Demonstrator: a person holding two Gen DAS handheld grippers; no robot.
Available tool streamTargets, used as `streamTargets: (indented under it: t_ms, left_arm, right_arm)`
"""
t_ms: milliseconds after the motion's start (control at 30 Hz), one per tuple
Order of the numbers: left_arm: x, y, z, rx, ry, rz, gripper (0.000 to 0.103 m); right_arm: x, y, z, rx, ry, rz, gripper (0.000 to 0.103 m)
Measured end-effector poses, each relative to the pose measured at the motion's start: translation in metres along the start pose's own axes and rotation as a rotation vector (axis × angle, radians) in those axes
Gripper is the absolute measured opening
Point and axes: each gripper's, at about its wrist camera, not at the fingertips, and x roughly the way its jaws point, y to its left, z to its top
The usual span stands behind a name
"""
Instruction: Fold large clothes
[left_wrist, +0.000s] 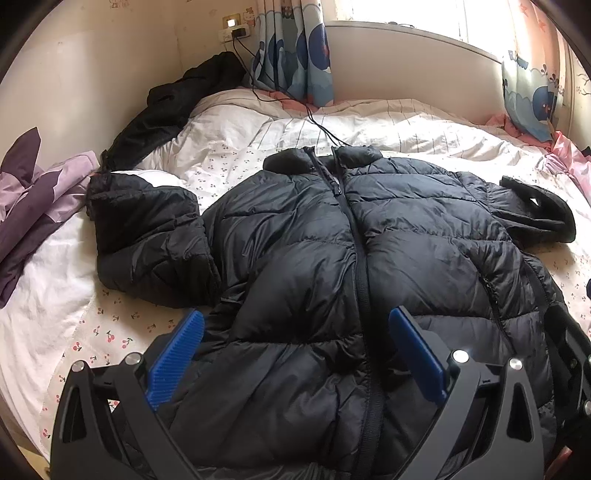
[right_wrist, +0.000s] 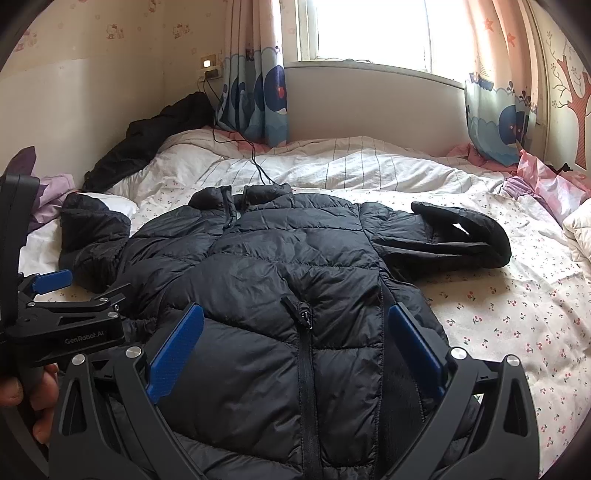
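While the black puffer jacket (left_wrist: 332, 258) is lying front-up and zipped on the cherry-print bedsheet (right_wrist: 498, 314), you are holding both tools just above its hem. Your left gripper (left_wrist: 295, 354) is hovering with jaws spread wide and gripping nothing; your right gripper (right_wrist: 295, 350) is likewise gaping, empty.

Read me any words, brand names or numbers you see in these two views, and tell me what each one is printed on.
"GenRobot.AI": on the black body of the left gripper, seen in the right wrist view.
Cartoon-print blue curtain: lettering near the top of the print, too blurred to read.
Black quilted puffer jacket: no readable label.
Cartoon-figure wallpaper: too small to tell whether it bears text.
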Motion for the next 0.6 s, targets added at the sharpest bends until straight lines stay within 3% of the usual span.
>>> streamTargets:
  t_ms: [600]
  left_arm:
    - [0.0004,-0.0016,-0.002,0.01,-0.005,0.017,0.096]
  right_arm:
    - [0.0052,-0.0071,-0.0012,0.062,0.033,0.062,0.096]
